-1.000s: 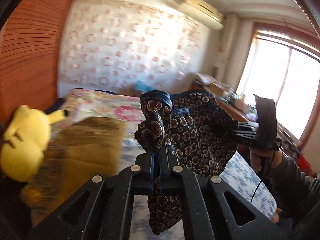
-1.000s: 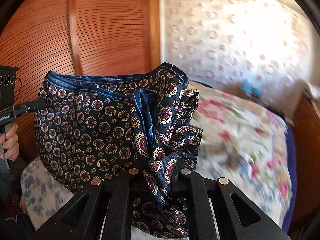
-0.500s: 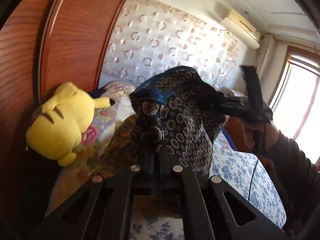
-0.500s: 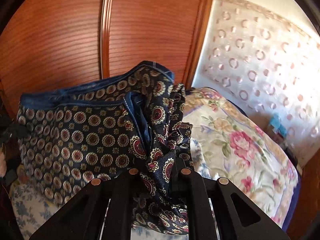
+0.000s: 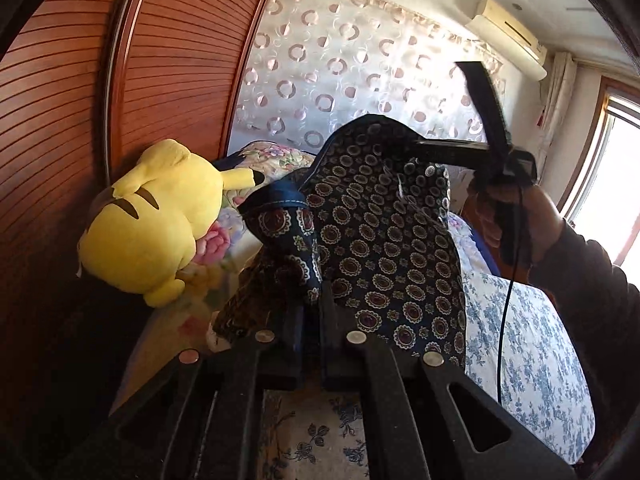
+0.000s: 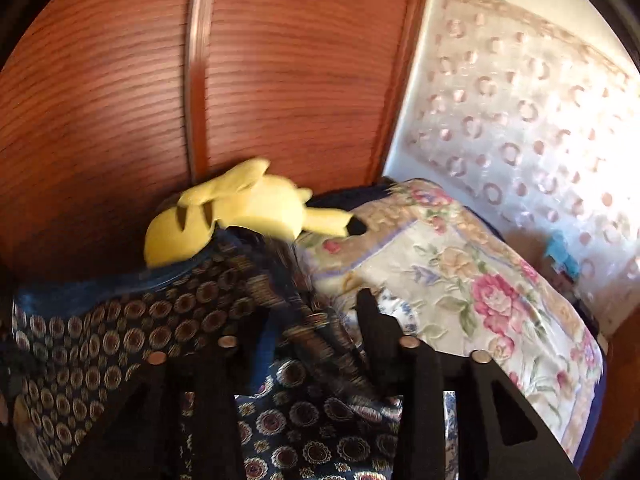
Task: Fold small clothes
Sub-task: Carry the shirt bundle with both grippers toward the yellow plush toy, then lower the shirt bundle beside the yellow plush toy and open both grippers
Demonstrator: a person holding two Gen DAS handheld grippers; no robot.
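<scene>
Nearest the left camera, the left gripper (image 5: 310,300) has eased its jaws slightly apart, the patterned navy shorts (image 5: 384,240) seemingly still pinched between them (the contact is dark). The right gripper (image 6: 316,320) has just spread its jaws wide, and the blurred cloth lies loose between them rather than clamped as before. Since a second ago the shorts have come down towards the floral bedspread (image 6: 480,300). Only the left view shows the person's hand (image 5: 516,220); beyond, the yellow plush toy (image 5: 156,220) leans against the wooden wardrobe (image 5: 80,100).
</scene>
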